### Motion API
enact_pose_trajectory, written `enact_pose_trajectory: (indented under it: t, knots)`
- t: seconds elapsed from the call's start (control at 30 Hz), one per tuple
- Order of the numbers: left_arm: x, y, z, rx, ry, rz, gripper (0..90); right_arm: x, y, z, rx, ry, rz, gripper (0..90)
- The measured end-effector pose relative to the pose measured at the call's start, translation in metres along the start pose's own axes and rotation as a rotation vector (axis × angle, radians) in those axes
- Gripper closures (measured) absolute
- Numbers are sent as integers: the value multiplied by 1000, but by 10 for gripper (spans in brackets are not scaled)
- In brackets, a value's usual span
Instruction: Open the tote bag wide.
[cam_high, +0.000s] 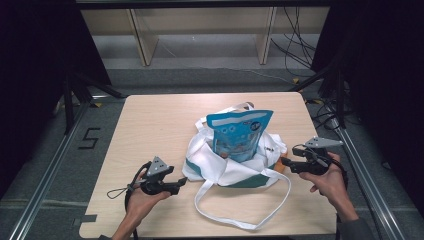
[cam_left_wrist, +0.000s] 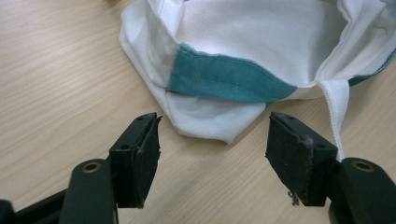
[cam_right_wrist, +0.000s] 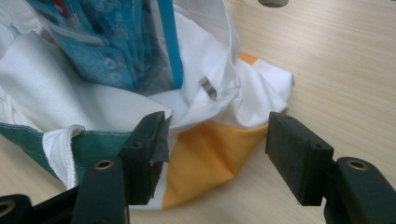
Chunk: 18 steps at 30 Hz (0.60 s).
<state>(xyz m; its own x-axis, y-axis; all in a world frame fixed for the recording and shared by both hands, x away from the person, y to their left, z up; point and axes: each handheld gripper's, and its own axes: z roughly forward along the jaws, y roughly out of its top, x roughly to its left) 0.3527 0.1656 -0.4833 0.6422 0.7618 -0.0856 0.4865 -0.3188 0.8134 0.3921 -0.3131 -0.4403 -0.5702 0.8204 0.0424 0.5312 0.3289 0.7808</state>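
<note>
A black "5" (cam_high: 90, 138) is marked on the grey floor off the table's left edge; the blue pouch's (cam_high: 239, 134) print is too small to read.

The left gripper (cam_high: 183, 183), at the lower left of the high view, has a black body topped by a grey three-cornered plate, and a black cable loops from it toward the frame's left. The right gripper (cam_high: 286, 161), at the right, is built the same, with its own grey plate. A dark grey sleeve shows at the lower right corner. In both gripper views the fingers (cam_left_wrist: 135, 158) are black blocks with scuffed pads, each mounted on an arm with a brass-ringed screw hole.
</note>
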Motion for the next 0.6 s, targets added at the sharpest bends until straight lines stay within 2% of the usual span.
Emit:
enact_pose_trajectory:
  t: [0.03, 0.07, 0.13, 0.2, 0.3, 0.33, 0.37, 0.5, 0.53, 0.6]
  knots:
    - [1, -1, -1, -5, 3, -9, 331, 0, 0, -1, 0, 8, 2, 394]
    - [2, -1, -3, 11, 5, 4, 327, 0, -1, -2, 0, 9, -1, 393]
    - [4, -3, -5, 1, 2, 7, 321, 1, -3, -4, -6, -1, 16, 387]
    - [4, -5, -5, -19, 4, -25, 317, 0, -5, -5, -13, -1, 14, 382]
    - [5, -9, -8, -18, 1, -42, 312, 0, -8, -7, -19, -9, 12, 380]
    - [4, -9, -8, -26, 1, -50, 306, 0, -10, -7, -10, -3, 29, 379]
    - [5, -10, -10, -12, 0, -41, 306, 0, -10, -7, -10, -3, 29, 379]
    - [6, -13, -13, -19, 2, -57, 291, -1, -17, -7, 1, -10, 32, 375]
    - [5, -13, -14, -17, 16, -64, 283, -2, -19, -8, 17, 1, 30, 374]
    - [7, -14, -16, -2, 5, -48, 274, -2, -21, -8, 10, -6, 29, 374]
